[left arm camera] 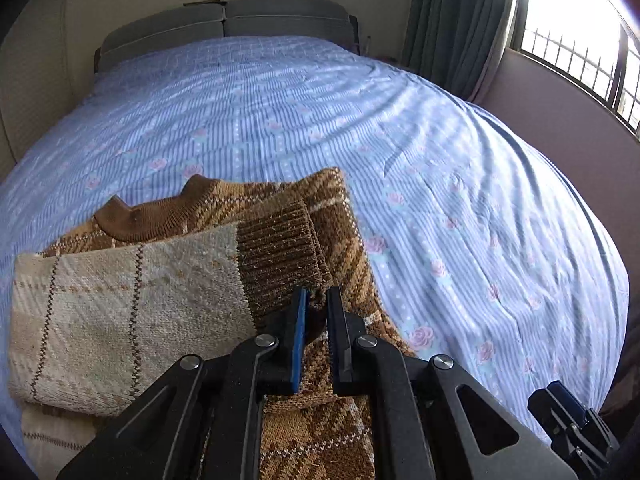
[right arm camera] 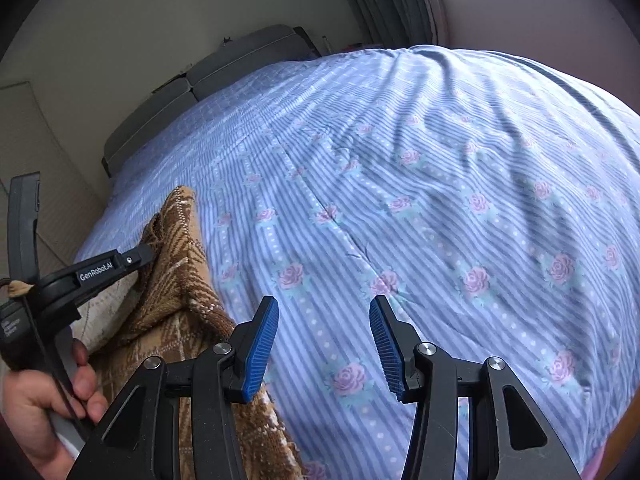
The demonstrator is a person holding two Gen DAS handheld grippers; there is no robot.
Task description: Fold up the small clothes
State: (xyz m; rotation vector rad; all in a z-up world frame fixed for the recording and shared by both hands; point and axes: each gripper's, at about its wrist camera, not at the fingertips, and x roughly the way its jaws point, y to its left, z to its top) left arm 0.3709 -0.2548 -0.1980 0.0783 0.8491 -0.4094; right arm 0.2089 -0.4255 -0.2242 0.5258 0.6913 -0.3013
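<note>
A brown and cream plaid knit sweater lies on the bed, its sleeve folded across the body, inside out, with the ribbed brown cuff at the right. My left gripper is shut on the cuff's lower corner. In the right wrist view the sweater's edge sits at the left, with the left gripper on it. My right gripper is open and empty over the bare sheet, just right of the sweater.
The bed has a blue striped sheet with pink roses, wrinkled toward the right. A grey headboard stands at the far end. A curtain and barred window are on the right wall.
</note>
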